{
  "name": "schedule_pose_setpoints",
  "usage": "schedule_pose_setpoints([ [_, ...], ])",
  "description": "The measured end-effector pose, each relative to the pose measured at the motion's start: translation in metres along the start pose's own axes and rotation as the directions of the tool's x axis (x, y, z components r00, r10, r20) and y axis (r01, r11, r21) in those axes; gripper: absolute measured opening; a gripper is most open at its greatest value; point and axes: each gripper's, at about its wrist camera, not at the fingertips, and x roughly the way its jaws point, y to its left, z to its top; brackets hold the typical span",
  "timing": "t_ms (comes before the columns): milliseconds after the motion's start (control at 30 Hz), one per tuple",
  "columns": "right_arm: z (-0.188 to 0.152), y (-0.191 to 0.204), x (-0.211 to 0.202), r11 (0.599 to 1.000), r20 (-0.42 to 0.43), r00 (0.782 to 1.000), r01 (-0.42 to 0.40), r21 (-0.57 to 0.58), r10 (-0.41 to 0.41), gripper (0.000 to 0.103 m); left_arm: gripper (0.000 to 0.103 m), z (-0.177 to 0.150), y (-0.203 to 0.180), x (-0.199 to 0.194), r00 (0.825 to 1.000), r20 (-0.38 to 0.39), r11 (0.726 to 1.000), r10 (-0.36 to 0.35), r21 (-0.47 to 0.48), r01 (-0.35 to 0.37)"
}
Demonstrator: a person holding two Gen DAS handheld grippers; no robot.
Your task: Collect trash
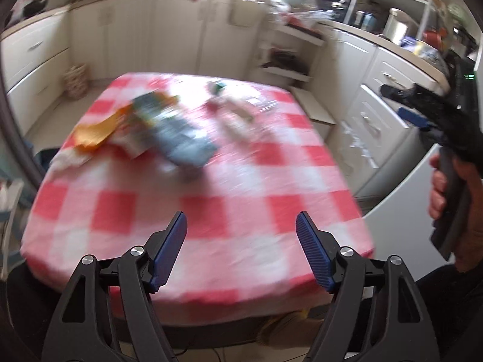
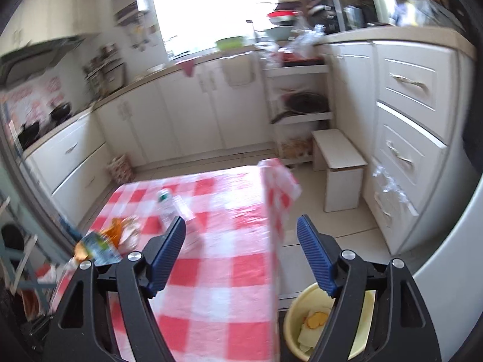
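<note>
Red-and-white checked cloth (image 1: 229, 187) covers the table, the largest element in both wrist views; one corner of it hangs over the far right edge in the right wrist view. White kitchen cabinets (image 2: 187, 111) line the walls behind, and a small white stool (image 2: 341, 163) stands on the floor beside the table's far right corner. Pale yellow bin (image 2: 294, 316), on the floor just beside the table's near right edge, holds flat pale scraps and an orange piece.

Trash remaining on the cloth, all blurred: a blue-grey packet (image 1: 184, 135) towards the left-centre, an orange wrapper (image 1: 96, 129) touching its left side, and a clear plastic bottle with a green cap (image 1: 232, 105) lying further back, apart from the packet.

Left gripper (image 1: 241, 235) hovers over the near edge of the table, its blue-padded jaws spread wide with nothing between them. Right gripper (image 2: 241, 238) likewise stands with jaws parted and empty, over the table's right edge and above the bin; in the left wrist view it appears at the far right, carried by a person's hand (image 1: 446, 193).
</note>
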Motion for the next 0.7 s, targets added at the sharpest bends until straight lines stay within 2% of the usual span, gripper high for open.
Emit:
schedule_pose_setpoints([
  [167, -0.017, 0.051, -0.002, 0.995, 0.002, 0.999, -0.033, -0.098, 0.033, 0.078, 0.073, -0.018, 0.037, -0.002, 0.999, -0.025, 0.999, 0.02, -0.05, -0.021],
  [400, -0.041, 0.106, 0.019, 0.98, -0.065, 0.996, -0.077, -0.185, 0.066, 0.079, 0.079, -0.02, 0.065, -0.008, 0.999, 0.009, 0.996, 0.041, -0.075, -0.04],
  [700, -0.06, 0.15, 0.035, 0.952, -0.104, 0.992, -0.099, -0.291, 0.071, 0.082, 0.079, -0.024, 0.107, -0.005, 0.997, 0.001, 0.983, 0.071, -0.167, -0.07],
])
